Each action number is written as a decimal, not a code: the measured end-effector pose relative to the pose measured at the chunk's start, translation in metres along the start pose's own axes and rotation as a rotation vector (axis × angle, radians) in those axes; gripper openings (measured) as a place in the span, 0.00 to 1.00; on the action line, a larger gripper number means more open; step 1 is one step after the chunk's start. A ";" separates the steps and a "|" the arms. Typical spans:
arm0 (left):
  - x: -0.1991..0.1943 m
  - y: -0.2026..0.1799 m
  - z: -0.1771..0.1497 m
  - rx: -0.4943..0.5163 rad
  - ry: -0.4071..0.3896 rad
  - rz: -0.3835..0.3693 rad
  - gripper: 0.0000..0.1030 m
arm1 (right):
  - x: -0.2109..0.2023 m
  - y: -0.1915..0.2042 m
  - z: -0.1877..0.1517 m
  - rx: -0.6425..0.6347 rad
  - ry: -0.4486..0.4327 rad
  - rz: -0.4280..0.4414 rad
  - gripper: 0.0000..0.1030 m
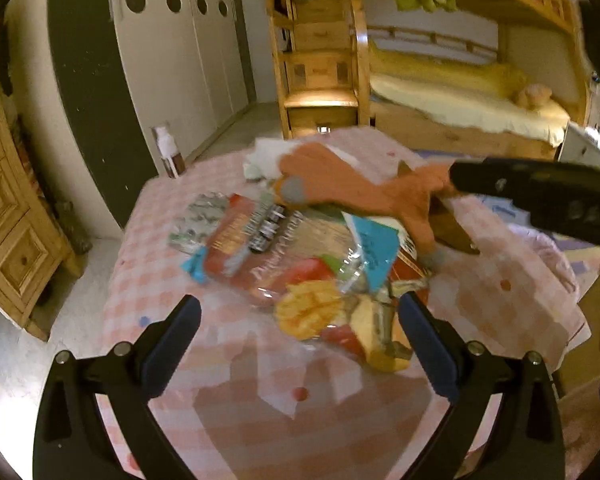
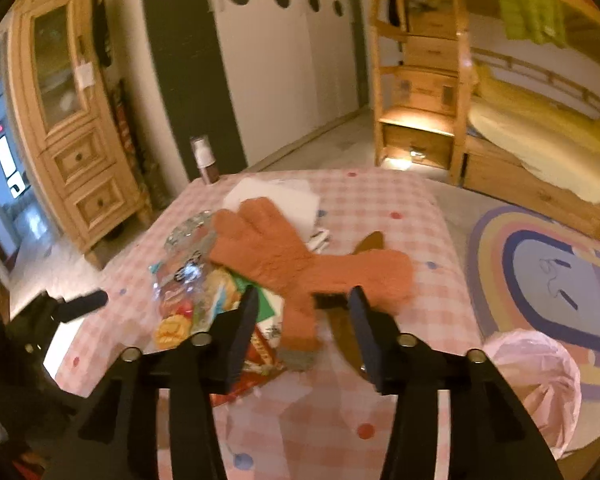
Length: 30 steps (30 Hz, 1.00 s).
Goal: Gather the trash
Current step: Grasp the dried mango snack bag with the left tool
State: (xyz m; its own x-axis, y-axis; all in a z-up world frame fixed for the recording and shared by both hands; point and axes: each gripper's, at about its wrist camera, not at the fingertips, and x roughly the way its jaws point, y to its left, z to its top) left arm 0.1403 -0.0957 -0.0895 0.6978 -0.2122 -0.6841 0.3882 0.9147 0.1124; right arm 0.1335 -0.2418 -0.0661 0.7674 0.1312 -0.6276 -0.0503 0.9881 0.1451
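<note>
Orange fleece gloves (image 2: pixel 300 264) sprawl over the trash pile (image 1: pixel 300 264) of crinkled snack wrappers at the middle of the pink checked tablecloth (image 2: pixel 380 208), covering part of it; white paper (image 2: pixel 276 196) lies just behind. A brown leaf-shaped thing (image 2: pixel 370 242) pokes out beside the gloves. Printing on the wrappers is too blurred to read. The left gripper (image 1: pixel 300 312) is spread wide and empty above the near wrappers; the right gripper (image 2: pixel 302 304) (partly parted) has nothing between its pads. A pink-lined bin (image 2: pixel 540 384) stands beside the table, with a pine bunk bed (image 1: pixel 460 92) beyond.
</note>
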 end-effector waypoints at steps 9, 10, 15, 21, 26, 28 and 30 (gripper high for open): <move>0.041 -0.003 0.003 -0.097 0.110 -0.019 0.93 | -0.008 -0.032 -0.005 0.086 0.004 0.012 0.53; 0.043 -0.001 0.003 -0.113 0.116 -0.037 0.93 | -0.008 -0.033 -0.005 0.092 0.004 0.016 0.53; 0.046 0.002 0.000 -0.139 0.118 -0.080 0.85 | -0.008 -0.036 -0.005 0.105 0.007 0.030 0.53; 0.034 0.011 -0.001 -0.187 0.093 -0.134 0.59 | -0.010 -0.034 -0.007 0.091 0.005 0.036 0.53; 0.009 0.019 -0.003 -0.197 0.035 -0.157 0.20 | -0.011 -0.035 -0.008 0.085 0.000 0.034 0.53; -0.001 0.023 -0.003 -0.199 0.001 -0.164 0.11 | -0.009 -0.033 -0.007 0.076 0.002 0.030 0.53; -0.011 0.028 -0.003 -0.198 -0.039 -0.158 0.08 | -0.007 -0.028 -0.007 0.059 0.008 0.032 0.53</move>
State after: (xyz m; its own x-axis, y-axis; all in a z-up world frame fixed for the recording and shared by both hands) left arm 0.1418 -0.0667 -0.0805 0.6622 -0.3678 -0.6529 0.3715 0.9178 -0.1402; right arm 0.1248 -0.2698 -0.0711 0.7607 0.1633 -0.6282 -0.0368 0.9771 0.2094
